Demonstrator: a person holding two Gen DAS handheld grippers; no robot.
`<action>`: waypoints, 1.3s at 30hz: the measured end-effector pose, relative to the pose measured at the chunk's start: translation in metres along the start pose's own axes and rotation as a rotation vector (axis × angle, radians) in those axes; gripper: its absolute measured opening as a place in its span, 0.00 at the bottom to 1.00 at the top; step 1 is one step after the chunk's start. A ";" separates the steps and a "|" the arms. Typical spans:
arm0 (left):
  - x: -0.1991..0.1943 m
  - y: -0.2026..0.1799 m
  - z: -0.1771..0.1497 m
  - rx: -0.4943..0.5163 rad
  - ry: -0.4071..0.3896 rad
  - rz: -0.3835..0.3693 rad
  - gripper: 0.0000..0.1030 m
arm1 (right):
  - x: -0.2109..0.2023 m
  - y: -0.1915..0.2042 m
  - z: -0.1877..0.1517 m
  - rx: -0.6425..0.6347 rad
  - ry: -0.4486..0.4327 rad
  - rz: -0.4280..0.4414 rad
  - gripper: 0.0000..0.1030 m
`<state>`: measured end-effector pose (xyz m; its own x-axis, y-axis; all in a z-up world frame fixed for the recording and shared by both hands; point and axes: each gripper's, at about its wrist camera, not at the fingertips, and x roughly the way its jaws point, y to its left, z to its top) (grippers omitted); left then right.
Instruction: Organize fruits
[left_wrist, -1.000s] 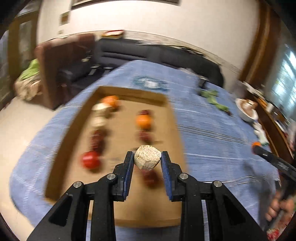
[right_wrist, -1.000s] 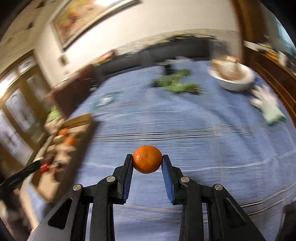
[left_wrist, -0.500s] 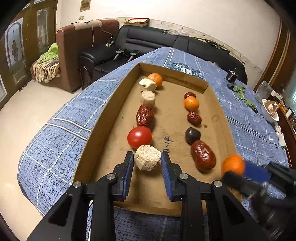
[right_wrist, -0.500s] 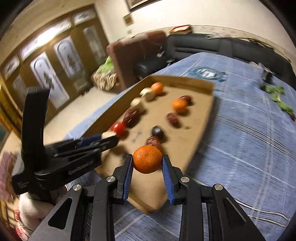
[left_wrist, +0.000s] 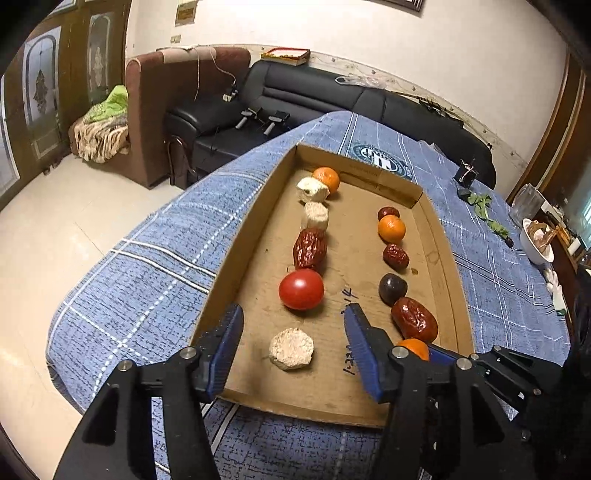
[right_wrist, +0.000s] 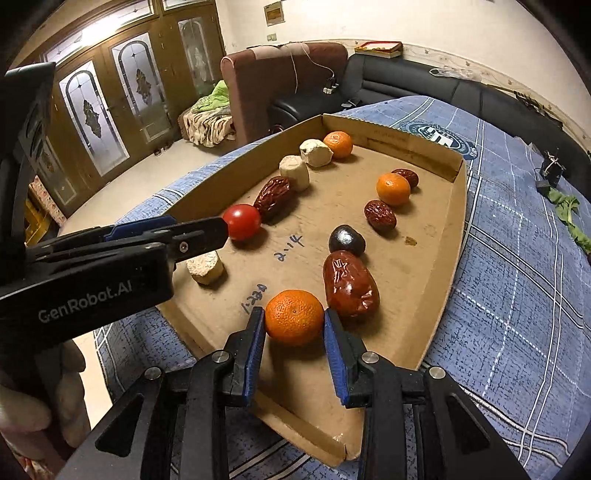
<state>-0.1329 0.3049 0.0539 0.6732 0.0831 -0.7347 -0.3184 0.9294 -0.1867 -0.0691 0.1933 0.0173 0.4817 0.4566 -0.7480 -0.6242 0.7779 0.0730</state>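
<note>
left tool (left_wrist: 293, 334): jaws just opened, pale chunk (left_wrist: 291, 348) freed beside tomato (left_wrist: 301, 289) | right tool (right_wrist: 294, 334): grips tangerine (right_wrist: 294, 316) at its widest middle | handling: light, soft-skinned, rolls; squeeze gently

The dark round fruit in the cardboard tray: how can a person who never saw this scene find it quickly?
Find the cardboard tray on the blue checked cloth; it holds two rows. In the right row, the dark round fruit lies between a small red date and a large one. It alone is nearly black and smooth.
</note>
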 end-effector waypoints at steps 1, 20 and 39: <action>-0.003 -0.002 0.000 0.008 -0.011 0.006 0.55 | -0.004 -0.001 -0.001 0.004 -0.007 0.006 0.35; -0.060 -0.062 -0.005 0.125 -0.214 0.177 0.86 | -0.094 -0.059 -0.049 0.255 -0.239 -0.067 0.41; -0.056 -0.106 -0.021 0.247 -0.231 0.206 0.91 | -0.103 -0.060 -0.063 0.254 -0.268 -0.166 0.57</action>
<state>-0.1505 0.1940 0.1009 0.7536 0.3292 -0.5689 -0.3114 0.9411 0.1320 -0.1198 0.0720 0.0488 0.7273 0.3860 -0.5675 -0.3687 0.9171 0.1513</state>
